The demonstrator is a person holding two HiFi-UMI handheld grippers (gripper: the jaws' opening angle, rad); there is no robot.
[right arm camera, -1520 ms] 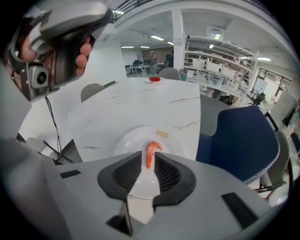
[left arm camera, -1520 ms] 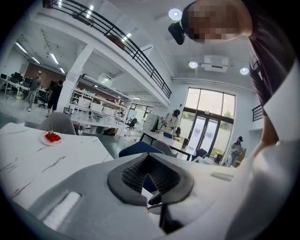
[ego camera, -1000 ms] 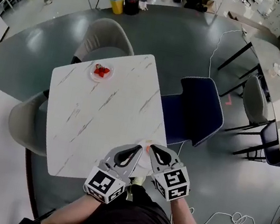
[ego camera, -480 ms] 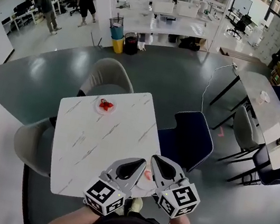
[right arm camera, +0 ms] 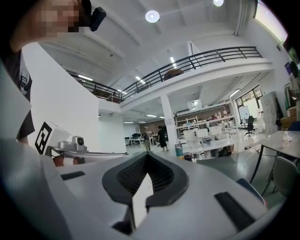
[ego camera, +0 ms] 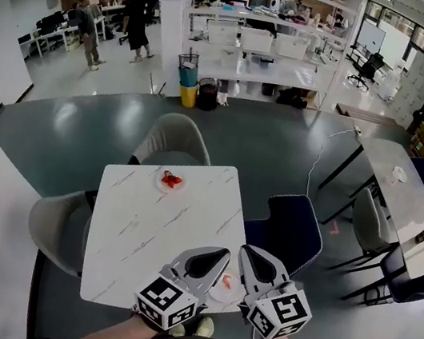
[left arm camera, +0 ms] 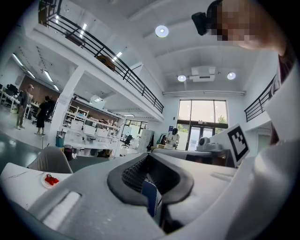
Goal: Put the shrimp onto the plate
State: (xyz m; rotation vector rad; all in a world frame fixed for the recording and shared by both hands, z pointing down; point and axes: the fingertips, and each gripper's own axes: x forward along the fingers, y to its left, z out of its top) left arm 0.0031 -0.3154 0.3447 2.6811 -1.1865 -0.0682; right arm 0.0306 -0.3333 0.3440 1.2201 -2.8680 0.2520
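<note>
A small white plate (ego camera: 170,181) with red shrimp (ego camera: 170,177) sits at the far edge of the white marble table (ego camera: 161,229); the same far plate (left arm camera: 49,180) shows low at the left of the left gripper view. A second white plate (ego camera: 225,287) carrying a small pink-orange piece (ego camera: 229,280) lies at the table's near edge, between my two grippers. My left gripper (ego camera: 220,253) and right gripper (ego camera: 246,251) hover side by side over that near edge. Both are shut with nothing in them, as their own views show: left gripper (left arm camera: 149,154), right gripper (right arm camera: 147,153).
A beige chair (ego camera: 172,136) stands at the table's far side, another beige chair (ego camera: 59,227) at its left, and a dark blue chair (ego camera: 292,231) at its right. Further desks and chairs (ego camera: 402,198) stand to the right. People walk far back (ego camera: 140,26).
The head view has tipped upward, so the table sits lower and smaller in frame and more of the hall shows. Both grippers stay shut and together at the near edge.
</note>
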